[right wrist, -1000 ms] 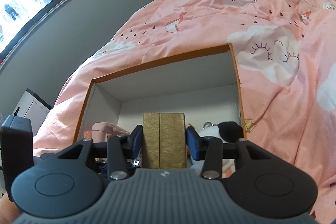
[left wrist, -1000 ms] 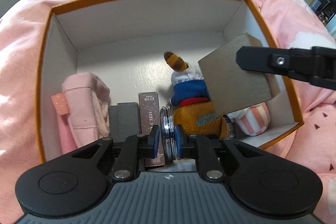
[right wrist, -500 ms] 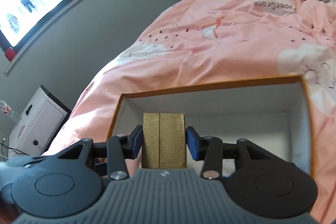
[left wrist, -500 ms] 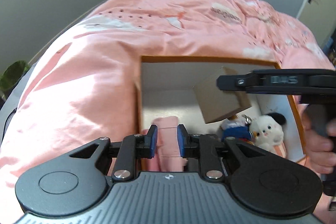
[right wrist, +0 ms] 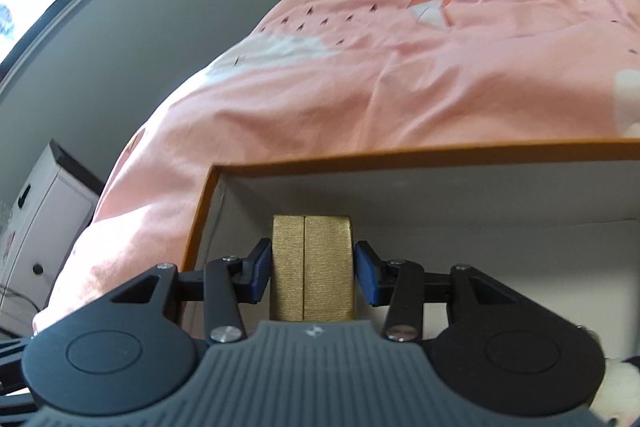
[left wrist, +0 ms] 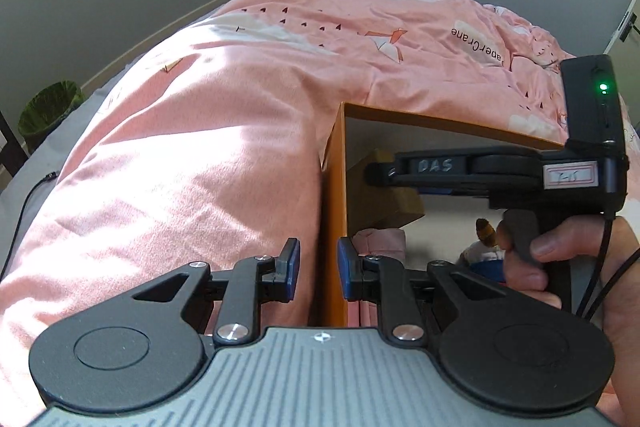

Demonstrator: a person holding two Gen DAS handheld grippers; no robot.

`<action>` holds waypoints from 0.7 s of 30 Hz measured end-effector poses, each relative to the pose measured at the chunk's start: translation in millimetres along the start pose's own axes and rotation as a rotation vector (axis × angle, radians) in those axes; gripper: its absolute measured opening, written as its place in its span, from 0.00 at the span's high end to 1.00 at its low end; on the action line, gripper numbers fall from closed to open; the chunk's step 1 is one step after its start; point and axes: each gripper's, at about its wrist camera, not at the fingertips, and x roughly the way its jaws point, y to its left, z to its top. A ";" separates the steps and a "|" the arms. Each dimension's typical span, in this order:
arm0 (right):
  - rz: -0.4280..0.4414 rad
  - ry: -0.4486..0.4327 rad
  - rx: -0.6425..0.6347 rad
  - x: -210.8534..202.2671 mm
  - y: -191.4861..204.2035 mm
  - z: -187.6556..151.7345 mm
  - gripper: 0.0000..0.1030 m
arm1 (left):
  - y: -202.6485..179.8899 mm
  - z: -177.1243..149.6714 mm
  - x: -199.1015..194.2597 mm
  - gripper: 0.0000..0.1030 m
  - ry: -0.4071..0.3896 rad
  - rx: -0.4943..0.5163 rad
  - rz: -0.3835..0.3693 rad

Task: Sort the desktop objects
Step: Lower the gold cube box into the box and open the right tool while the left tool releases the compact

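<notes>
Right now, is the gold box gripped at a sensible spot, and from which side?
Yes. The right claw clamps the gold box across its two flat, parallel side faces, coming from its near end. Those faces seat the pads squarely.

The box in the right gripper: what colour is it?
Gold, finely ribbed box; it shows best in the right wrist view.

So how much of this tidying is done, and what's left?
Some is done: a pink pouch and a plush toy already lie in the orange box. In hand: the right gripper holds a gold box over it, not yet set down. The left gripper is empty. Anything left outside is out of view.
</notes>
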 end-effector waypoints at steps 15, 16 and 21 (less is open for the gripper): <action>0.158 0.132 0.162 10.2 -18.3 0.2 0.50 | 2.4 -0.7 11.4 0.78 0.017 -0.021 -0.043; 0.155 0.129 0.162 8.9 -18.5 0.1 0.50 | 2.4 -0.7 11.5 0.78 0.016 -0.020 -0.043; 0.122 0.139 0.162 12.2 -21.6 -2.8 0.62 | 1.9 -1.8 10.4 0.78 0.014 -0.020 -0.048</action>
